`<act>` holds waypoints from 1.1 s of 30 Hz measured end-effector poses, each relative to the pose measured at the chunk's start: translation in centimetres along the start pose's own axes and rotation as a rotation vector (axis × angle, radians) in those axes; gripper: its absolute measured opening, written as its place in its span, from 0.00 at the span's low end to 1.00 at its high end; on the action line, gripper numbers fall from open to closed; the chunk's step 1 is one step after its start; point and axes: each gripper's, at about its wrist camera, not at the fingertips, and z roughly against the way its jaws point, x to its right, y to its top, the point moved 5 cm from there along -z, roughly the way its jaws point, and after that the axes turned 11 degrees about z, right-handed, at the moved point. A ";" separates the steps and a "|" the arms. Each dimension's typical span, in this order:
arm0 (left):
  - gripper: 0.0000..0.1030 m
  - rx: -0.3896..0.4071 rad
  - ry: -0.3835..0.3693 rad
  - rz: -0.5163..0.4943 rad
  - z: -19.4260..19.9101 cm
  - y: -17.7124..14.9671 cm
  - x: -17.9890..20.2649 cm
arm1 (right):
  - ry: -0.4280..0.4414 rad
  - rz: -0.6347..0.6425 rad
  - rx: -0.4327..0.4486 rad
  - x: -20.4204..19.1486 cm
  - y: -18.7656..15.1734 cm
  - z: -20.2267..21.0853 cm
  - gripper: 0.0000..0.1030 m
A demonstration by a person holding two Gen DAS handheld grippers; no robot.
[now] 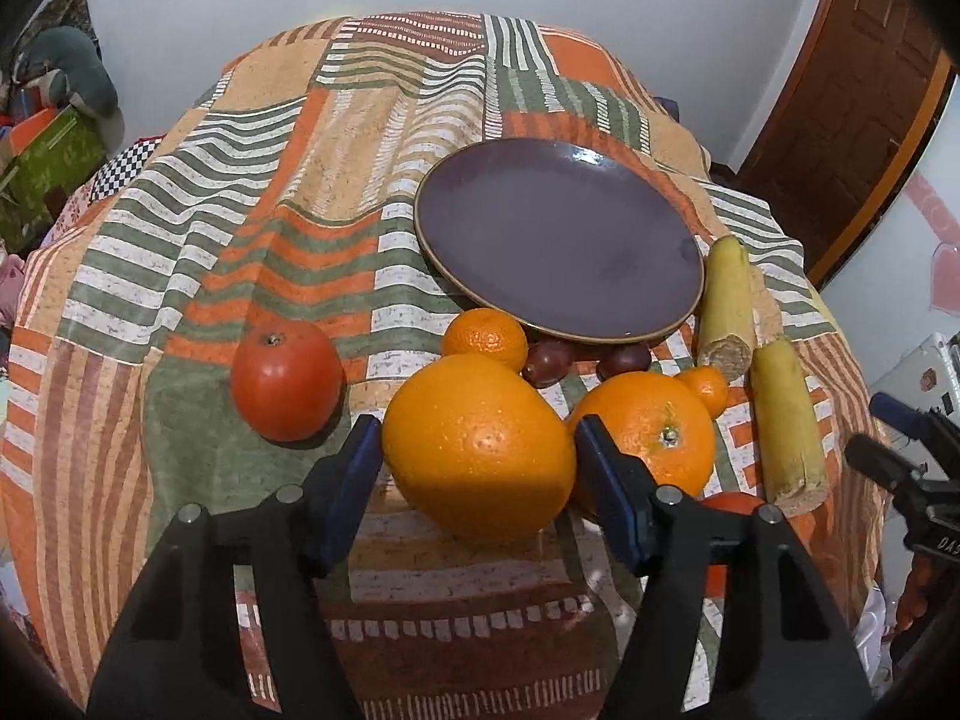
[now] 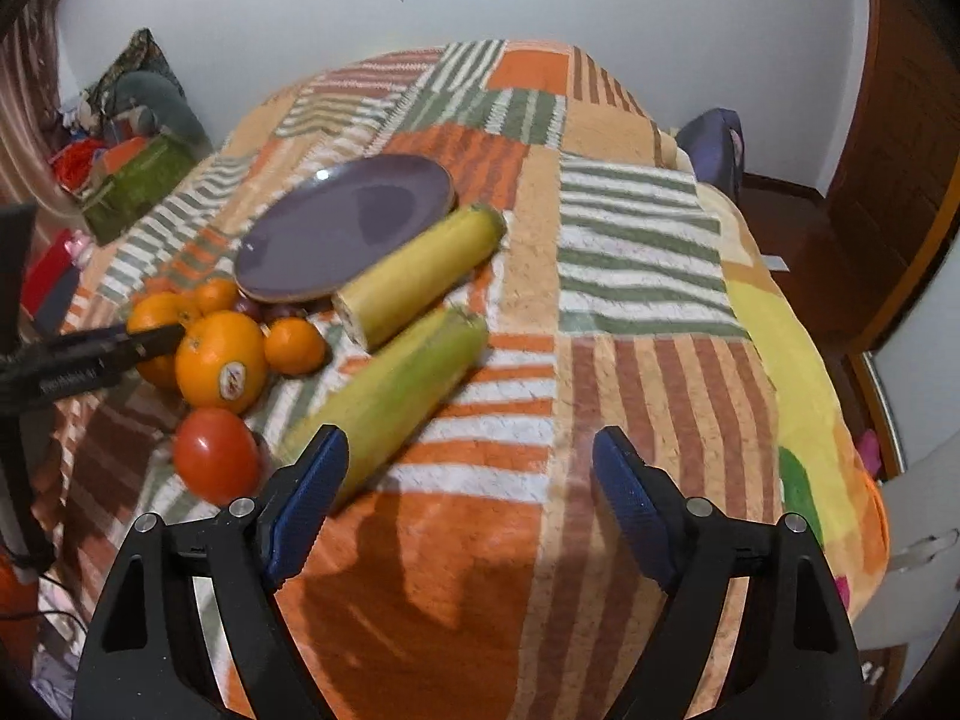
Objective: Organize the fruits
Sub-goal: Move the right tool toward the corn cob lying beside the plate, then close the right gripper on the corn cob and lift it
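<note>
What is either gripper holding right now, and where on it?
The left gripper brackets the big round orange across its widest sides; whether the pads are touching cannot be told. The right gripper is open, holding nothing.

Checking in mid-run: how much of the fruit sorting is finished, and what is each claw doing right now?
Nothing looks done: the purple plate is bare. In hand: the left claw brackets the big orange, pads beside its sides; contact is unclear. The right claw is open over the cloth, holding nothing. Left on the cloth: a second orange, small oranges, tomatoes, grapes and two yellow-green stalk pieces.
</note>
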 end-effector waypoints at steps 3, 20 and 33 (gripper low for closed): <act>0.63 -0.013 -0.011 0.013 0.5 -0.1 -0.3 | 0.012 0.025 0.012 -1.1 1.2 -1.0 0.79; 0.62 -0.017 -0.026 -0.009 4.6 -3.1 0.0 | 0.091 0.009 -0.064 -1.6 0.7 -3.8 0.48; 0.62 0.009 -0.052 -0.019 6.1 -3.3 1.6 | 0.147 0.012 -0.094 -1.3 0.5 -3.8 0.41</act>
